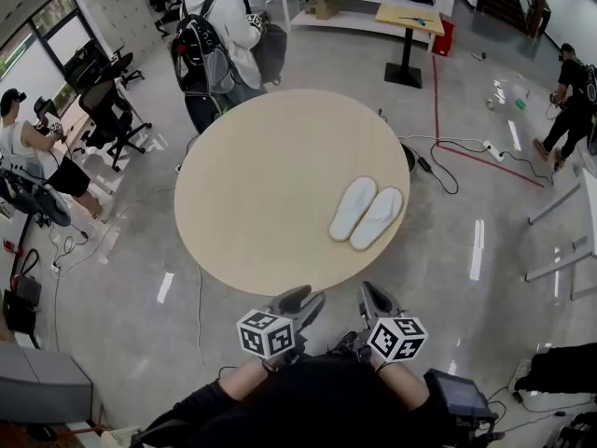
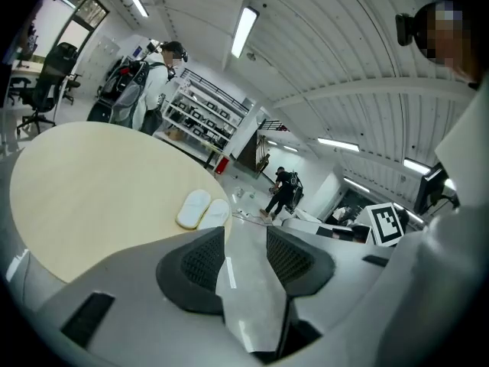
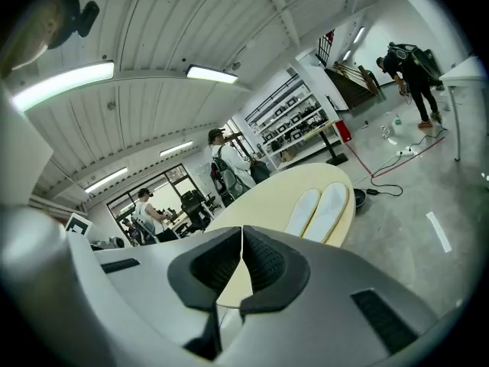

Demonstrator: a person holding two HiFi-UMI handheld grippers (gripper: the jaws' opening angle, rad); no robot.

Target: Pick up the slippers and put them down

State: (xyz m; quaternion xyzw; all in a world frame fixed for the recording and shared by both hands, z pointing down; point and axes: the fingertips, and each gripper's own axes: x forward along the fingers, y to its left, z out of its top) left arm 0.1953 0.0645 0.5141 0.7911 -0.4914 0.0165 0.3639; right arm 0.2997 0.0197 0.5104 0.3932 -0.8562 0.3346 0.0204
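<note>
Near the tabletop's (image 1: 252,194) right edge the slippers (image 1: 367,213) lie touching, while off the near edge the left gripper (image 1: 300,301) hangs part open and the right gripper (image 1: 375,297) pinched shut, both empty, so a clumsy nudge could shove them overboard.

I see the round table (image 1: 242,194) bare from its near edge to the 2 slippers (image 1: 367,213); a person with a backpack (image 1: 216,40) stands at its far edge.
</note>
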